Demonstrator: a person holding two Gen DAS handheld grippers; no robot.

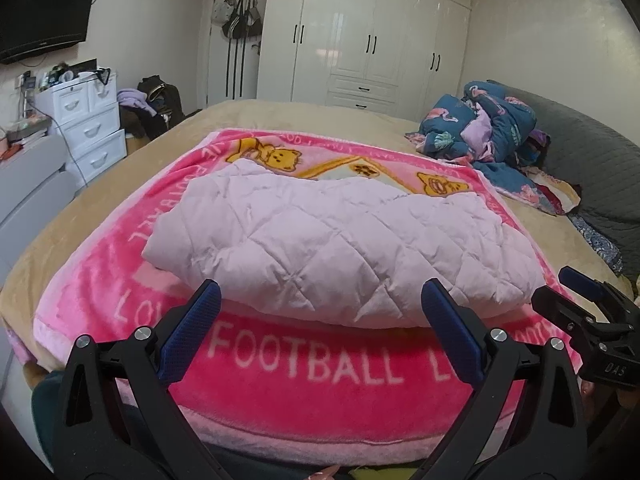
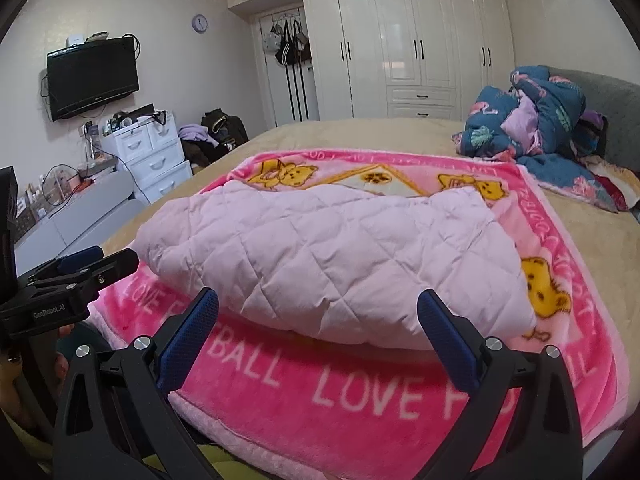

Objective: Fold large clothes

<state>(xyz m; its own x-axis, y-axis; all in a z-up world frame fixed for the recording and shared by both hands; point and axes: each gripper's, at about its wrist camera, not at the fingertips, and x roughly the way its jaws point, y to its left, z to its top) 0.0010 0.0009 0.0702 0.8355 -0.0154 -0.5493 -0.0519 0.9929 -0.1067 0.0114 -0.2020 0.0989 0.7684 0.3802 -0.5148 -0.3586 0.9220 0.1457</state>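
Note:
A pale pink quilted garment (image 1: 332, 240) (image 2: 328, 252) lies folded into a thick bundle on a bright pink cartoon blanket (image 1: 304, 364) (image 2: 360, 396) spread over the bed. My left gripper (image 1: 322, 302) stands open just short of the bundle's near edge, its blue pads (image 1: 196, 328) holding nothing. My right gripper (image 2: 318, 306) is also open, facing the same near edge with empty fingers. In the left wrist view the right gripper (image 1: 576, 292) shows at the right edge; in the right wrist view the left gripper (image 2: 96, 262) shows at the left, beside the bundle's left end.
A crumpled blue floral quilt (image 1: 488, 132) (image 2: 536, 120) is heaped by the grey headboard (image 1: 592, 152). The beige bed cover (image 1: 80, 208) surrounds the blanket. White drawers (image 1: 92, 128), a wall TV (image 2: 92, 76) and white wardrobes (image 2: 412, 40) line the room.

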